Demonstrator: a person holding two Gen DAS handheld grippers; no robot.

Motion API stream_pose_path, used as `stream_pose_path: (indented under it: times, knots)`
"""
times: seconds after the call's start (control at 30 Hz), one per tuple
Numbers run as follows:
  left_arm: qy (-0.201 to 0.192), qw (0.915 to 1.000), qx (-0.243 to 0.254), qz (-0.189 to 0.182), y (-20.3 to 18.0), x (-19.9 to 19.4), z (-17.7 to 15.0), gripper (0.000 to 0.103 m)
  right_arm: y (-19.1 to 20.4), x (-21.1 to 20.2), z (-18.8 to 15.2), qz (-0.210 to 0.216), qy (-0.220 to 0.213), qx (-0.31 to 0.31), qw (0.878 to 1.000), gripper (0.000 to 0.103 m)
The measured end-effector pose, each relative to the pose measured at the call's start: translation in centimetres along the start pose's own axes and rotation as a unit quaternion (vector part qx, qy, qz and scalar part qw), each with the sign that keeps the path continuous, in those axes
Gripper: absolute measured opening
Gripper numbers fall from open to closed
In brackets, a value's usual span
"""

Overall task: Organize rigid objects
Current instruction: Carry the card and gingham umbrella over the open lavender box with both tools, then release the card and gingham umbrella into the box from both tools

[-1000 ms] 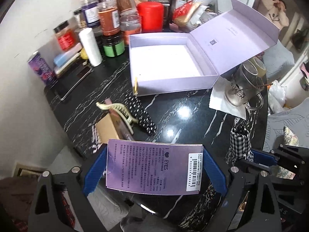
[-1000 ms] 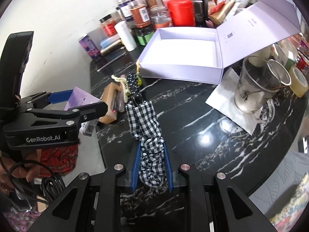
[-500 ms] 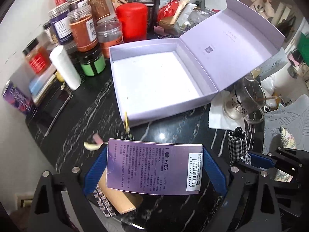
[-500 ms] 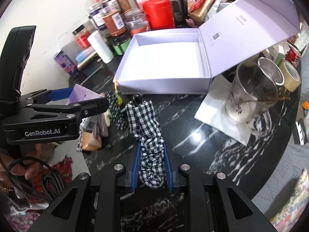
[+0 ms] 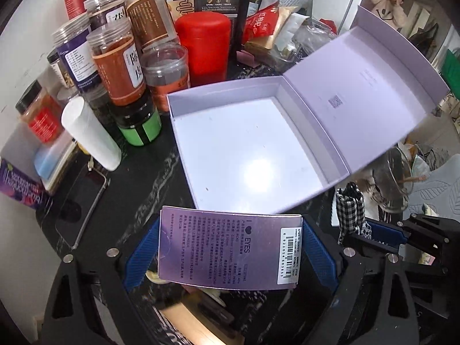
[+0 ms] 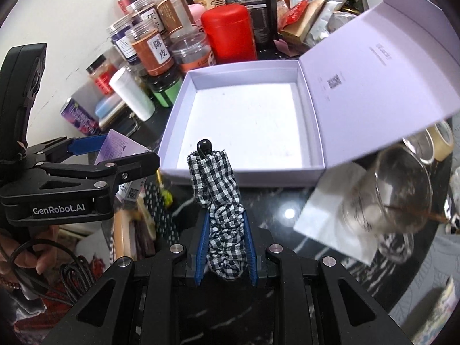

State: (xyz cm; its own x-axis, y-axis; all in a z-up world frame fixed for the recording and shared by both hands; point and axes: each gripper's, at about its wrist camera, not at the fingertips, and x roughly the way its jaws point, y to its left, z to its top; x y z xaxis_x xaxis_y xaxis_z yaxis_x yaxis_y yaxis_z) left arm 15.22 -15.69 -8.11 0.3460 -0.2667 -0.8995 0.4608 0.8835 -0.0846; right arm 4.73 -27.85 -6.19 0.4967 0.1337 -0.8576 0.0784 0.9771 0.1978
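Holding one purple card point(image 5: 230, 248), one checked clip point(image 6: 220, 189).

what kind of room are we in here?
Probably someone's home, at a cluttered black marble table against a white wall. Plastic food jars, a red canister and snack pouches crowd the back, a phone lies at the left, and a glass mug stands on a napkin.

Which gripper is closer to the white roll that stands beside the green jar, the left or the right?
Left. The left gripper, holding the purple card, sits just in front of the white roll. The right gripper, holding the checkered fabric item, is farther back and to the roll's right.
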Motion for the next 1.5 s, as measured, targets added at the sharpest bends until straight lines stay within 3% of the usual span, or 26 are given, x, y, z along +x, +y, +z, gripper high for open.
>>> stream_pose_path:
  times: [0.57, 1.0, 1.5]
  knots:
    - [-0.005, 1.0000, 0.000, 0.007, 2.3, 3.6, 6.3, 0.094, -1.1, 4.5, 7.2, -0.004, 0.010, -0.002, 1.000, 0.023]
    - [-0.015, 0.9981, 0.007, 0.060, 1.6, 7.6, 10.1, 0.094, -4.0, 9.4, 11.0, -0.002, 0.038, 0.018, 0.999, 0.023]
    - [0.001, 0.9954, 0.002, 0.096, 1.3, 11.4, 12.2, 0.094, -6.6, 13.5, 13.5, 0.000, 0.050, 0.032, 0.998, 0.026]
